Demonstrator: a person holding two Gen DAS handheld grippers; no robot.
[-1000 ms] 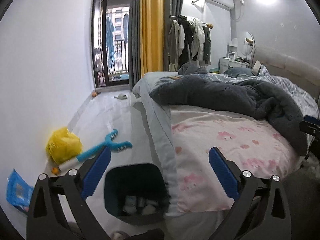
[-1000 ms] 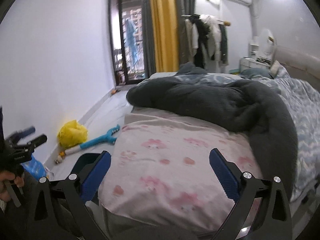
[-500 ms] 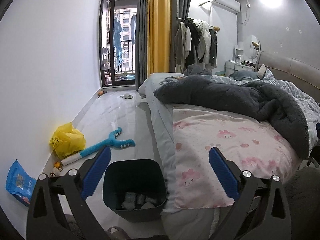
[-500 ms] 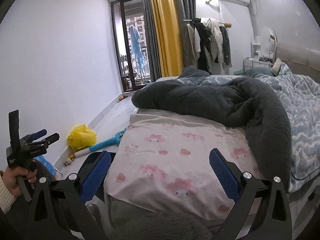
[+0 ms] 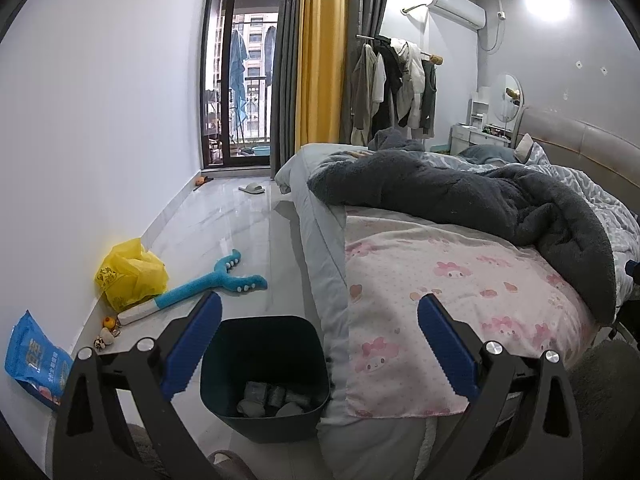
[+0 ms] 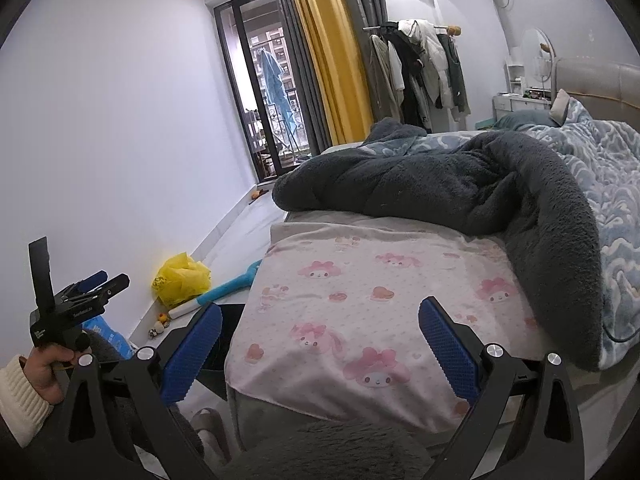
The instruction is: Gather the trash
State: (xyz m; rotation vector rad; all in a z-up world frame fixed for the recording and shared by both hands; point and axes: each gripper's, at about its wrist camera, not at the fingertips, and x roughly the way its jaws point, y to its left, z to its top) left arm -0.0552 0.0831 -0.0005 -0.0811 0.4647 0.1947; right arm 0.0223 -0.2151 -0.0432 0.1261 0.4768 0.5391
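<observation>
The left gripper [image 5: 318,340] is held level, jaws spread wide and empty, above the dark bin [image 5: 265,376] on the floor beside the bed [image 5: 460,280]. Several pale scraps lie in the bin. The right gripper [image 6: 320,344], also spread and empty, faces the bed. By the wall: one yellow bag [image 5: 130,274], one blue packet [image 5: 34,360], one blue toy [image 5: 208,286].

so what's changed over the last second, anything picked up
Nothing picked up. Both views rose and tilted up: the left hand-held gripper drew back from the bin, the right hand-held gripper lifted over the bed. Both stayed open and empty; the yellow bag lies unmoved.
</observation>
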